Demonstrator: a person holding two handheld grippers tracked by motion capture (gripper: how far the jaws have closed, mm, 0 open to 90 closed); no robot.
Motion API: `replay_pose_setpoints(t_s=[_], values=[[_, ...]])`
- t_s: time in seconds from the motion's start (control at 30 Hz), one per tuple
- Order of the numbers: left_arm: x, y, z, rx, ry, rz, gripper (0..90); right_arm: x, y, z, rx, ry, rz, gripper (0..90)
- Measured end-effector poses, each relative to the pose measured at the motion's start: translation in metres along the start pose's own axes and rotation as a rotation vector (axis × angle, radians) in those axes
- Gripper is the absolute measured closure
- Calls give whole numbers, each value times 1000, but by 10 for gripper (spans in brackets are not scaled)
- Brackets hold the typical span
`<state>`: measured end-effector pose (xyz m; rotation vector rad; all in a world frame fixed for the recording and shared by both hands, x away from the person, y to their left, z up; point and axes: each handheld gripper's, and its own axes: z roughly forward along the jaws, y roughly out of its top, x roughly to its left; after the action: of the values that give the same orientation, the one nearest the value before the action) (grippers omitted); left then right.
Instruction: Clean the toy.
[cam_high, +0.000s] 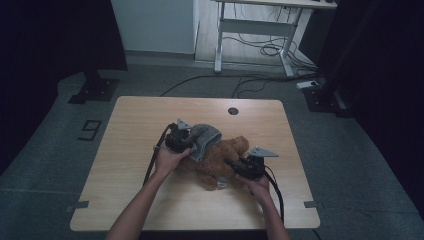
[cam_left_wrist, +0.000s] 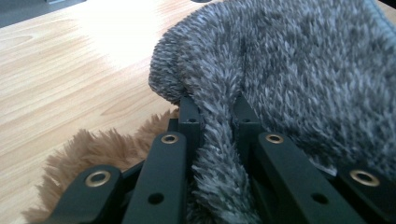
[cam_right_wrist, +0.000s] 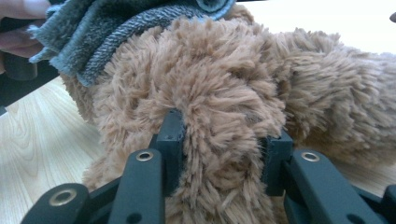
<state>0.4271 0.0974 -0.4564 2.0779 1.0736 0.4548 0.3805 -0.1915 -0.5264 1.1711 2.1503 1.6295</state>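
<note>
At the table's (cam_high: 125, 150) middle lies a soft, light teddy bear (cam_high: 220, 160). The left gripper (cam_left_wrist: 215, 126) pinches a fold of the limp grey cloth (cam_left_wrist: 303, 70) at the bear's ten o'clock. The right gripper (cam_right_wrist: 224, 149), at four o'clock, squeezes a plush limb; the fur compresses, so I'd grip deep.
</note>
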Motion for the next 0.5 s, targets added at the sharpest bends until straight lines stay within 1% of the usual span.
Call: replay_pose_setpoints(t_s=[0.07, 0.23, 0.3, 0.37, 0.43, 0.5], values=[[-1, -5, -4, -10, -7, 0, 787, 2, -1, -1, 6, 2, -4, 616], [-10, -26, -17, -71, -30, 1, 790, 6, -6, -7, 23, 17, -20, 608], [-14, -35, -22, -93, -40, -6, 792, 9, -8, -10, 30, 20, -33, 605], [-16, -41, -26, -106, -50, -9, 793, 13, -10, -13, 39, 26, -41, 596], [-19, -49, -31, -119, -58, -8, 794, 16, -11, -16, 49, 35, -50, 575], [-21, -54, -34, -129, -60, -3, 795, 20, -12, -20, 55, 41, -64, 520]])
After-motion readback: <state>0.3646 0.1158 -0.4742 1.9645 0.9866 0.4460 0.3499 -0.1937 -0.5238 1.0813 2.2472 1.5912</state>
